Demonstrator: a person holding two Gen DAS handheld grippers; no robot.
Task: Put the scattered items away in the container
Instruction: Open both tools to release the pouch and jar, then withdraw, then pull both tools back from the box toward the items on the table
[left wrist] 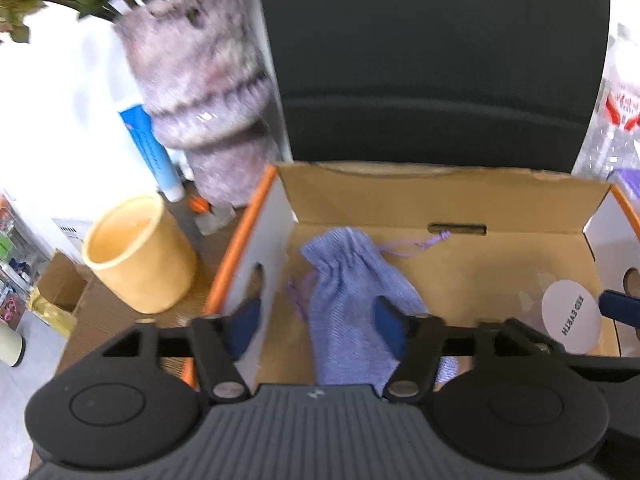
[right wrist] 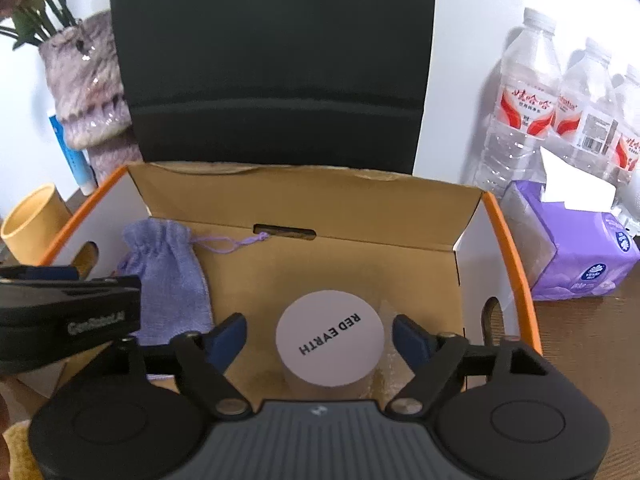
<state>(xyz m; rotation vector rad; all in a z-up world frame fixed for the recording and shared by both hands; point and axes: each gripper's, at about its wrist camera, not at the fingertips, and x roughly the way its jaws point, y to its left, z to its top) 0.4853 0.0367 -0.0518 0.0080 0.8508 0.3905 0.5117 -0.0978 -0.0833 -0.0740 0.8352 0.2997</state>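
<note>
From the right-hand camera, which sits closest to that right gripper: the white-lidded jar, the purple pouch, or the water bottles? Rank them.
From the right gripper:
1. White-lidded jar, between its open fingers, inside the cardboard box.
2. Purple pouch, in the box, to the left.
3. Water bottles, outside the box, far back right against the wall.

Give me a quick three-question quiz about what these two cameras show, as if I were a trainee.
1. True or false: the purple pouch lies inside the cardboard box.
2. What is printed on the white round lid?
3. The right gripper has its jaws: A) clamped on the lid, B) open either side of the lid, C) closed on the pouch.

Key: 1 true; 2 RED EARTH; 3 B.
</note>
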